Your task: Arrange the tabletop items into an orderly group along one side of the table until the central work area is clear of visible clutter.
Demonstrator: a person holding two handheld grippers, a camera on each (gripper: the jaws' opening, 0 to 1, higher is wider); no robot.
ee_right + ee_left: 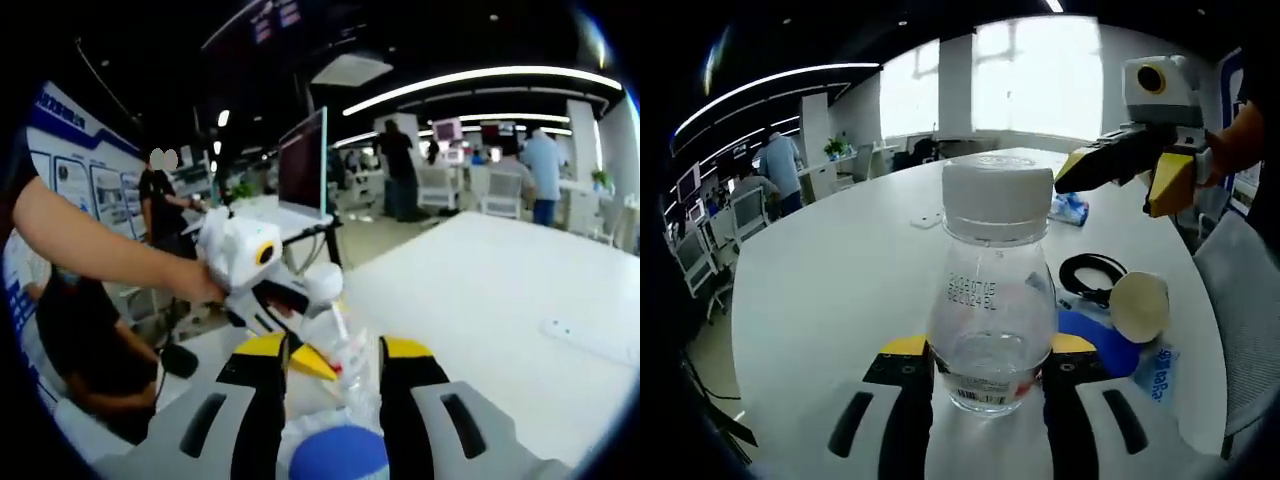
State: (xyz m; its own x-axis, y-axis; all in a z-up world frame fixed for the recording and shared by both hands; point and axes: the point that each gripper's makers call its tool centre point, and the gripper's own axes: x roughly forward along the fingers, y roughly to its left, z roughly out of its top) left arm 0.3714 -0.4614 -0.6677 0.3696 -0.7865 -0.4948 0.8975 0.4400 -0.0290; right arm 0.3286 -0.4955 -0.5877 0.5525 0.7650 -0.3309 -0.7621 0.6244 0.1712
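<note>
Left tool [988, 372] clamped on clear bottle [992, 300], upright near desk [840, 280] front edge. Right tool [334, 375] jaws apart around crinkled plastic wrapper [340, 365], touching or not: can't tell. Cable coil [1092, 275], paper cup [1140, 306] at right edge; left half of the desk open.

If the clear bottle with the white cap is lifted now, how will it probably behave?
The clear bottle looks nearly empty, so probably light. Its thin plastic walls may dent under the left hand-held gripper. Being tall with a narrow base, it could tip if pushed near the white cap.
</note>
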